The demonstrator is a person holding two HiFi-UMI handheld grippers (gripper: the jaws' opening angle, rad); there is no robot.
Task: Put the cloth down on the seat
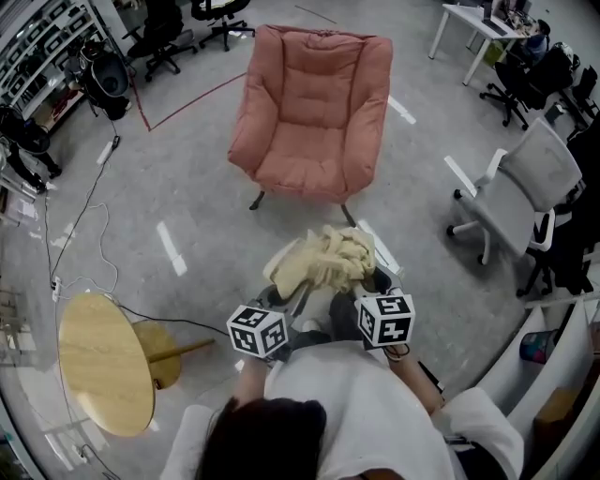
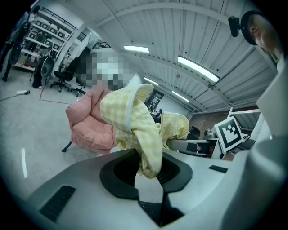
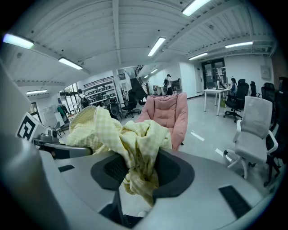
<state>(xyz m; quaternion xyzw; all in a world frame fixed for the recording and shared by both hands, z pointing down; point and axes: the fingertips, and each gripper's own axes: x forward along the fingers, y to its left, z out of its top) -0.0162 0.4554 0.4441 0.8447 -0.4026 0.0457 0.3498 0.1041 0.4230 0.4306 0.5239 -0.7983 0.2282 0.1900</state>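
A pale yellow checked cloth [image 1: 325, 259] is bunched up in the air between my two grippers, short of the pink armchair [image 1: 314, 112], whose seat [image 1: 305, 171] lies ahead in the head view. My left gripper [image 1: 298, 292] is shut on one end of the cloth [image 2: 139, 130], which hangs down between its jaws. My right gripper [image 1: 364, 279] is shut on the other end of the cloth [image 3: 135, 148], with folds spilling out of its jaws. The armchair [image 2: 90, 128] shows past the cloth in the left gripper view, and the armchair [image 3: 166, 114] stands straight ahead in the right gripper view.
A round wooden side table [image 1: 105, 361] stands on the floor at my left. A white office chair [image 1: 520, 192] is to the right, and dark office chairs [image 1: 187, 23] and a desk [image 1: 473, 23] are at the back. Cables [image 1: 89, 206] run over the grey floor at left.
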